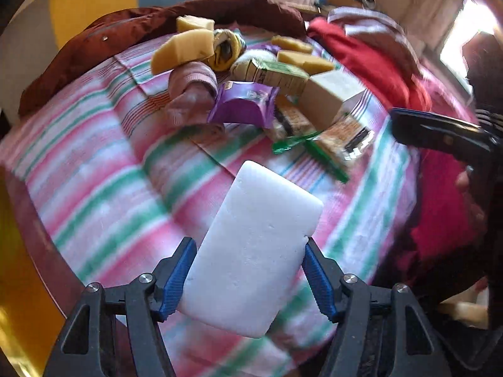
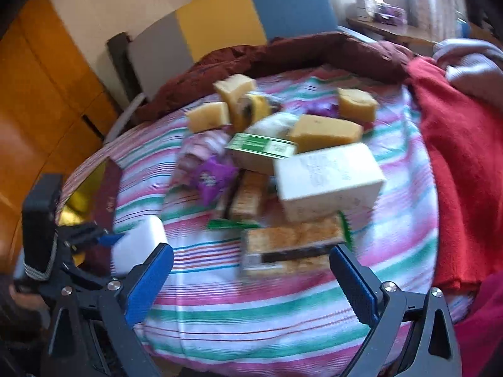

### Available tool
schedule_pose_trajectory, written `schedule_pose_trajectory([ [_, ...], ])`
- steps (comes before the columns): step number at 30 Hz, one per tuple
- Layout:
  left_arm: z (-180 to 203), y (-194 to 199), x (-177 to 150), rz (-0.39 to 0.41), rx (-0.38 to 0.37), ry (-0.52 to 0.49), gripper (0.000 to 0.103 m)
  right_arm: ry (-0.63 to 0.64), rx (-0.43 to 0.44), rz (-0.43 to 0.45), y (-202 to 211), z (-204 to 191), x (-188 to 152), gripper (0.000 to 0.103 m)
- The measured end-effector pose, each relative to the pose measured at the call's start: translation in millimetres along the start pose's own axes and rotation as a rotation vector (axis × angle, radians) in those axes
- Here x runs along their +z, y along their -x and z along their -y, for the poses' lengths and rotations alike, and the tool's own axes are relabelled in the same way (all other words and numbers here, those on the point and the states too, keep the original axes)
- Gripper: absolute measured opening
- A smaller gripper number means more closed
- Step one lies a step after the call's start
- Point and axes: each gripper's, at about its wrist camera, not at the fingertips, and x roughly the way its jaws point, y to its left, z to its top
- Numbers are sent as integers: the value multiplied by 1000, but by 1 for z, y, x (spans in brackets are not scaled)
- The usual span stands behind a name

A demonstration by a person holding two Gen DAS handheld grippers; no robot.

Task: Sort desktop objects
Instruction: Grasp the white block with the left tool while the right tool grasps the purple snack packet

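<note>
My left gripper [image 1: 248,281] is shut on a white foam block [image 1: 257,245], its blue pads pressing the block's two long sides above the striped cloth [image 1: 103,188]. The same block [image 2: 141,242] shows at the lower left of the right wrist view. My right gripper [image 2: 253,282] is open and holds nothing, with a cracker packet [image 2: 292,245] lying just beyond its fingertips. Further back is a pile: a white box [image 2: 327,179], a green-labelled carton [image 2: 261,149], a purple packet [image 2: 210,179], several yellow sponges [image 2: 323,132] and a rolled yellow-and-black sock [image 2: 251,106].
A dark red jacket [image 2: 283,53] rims the far side of the cloth. A red garment [image 2: 462,163] covers the right edge. An orange cupboard [image 2: 41,100] stands on the left. A pink knitted piece [image 1: 191,94] lies left of the pile.
</note>
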Motion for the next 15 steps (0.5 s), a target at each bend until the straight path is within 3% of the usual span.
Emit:
schedule_pose_trajectory([
  [2,0,6,-15,31,-12,27,69,52,25,-6,0,-14,5,95],
  [4,29,-25,6,39,-18,46,69,121,51,-17,-2,-31,14,93],
  [7,27,-27,0,54,-12,58,69,235,68,-40,-16,-55,31,85],
  [11,19,-31,-3,64,-30,107,69,337,90,-105,-53,-75,59,82],
  [15,23,-38,-3,74,-8,85,70,394,106,-164,-91,-82,81,82],
])
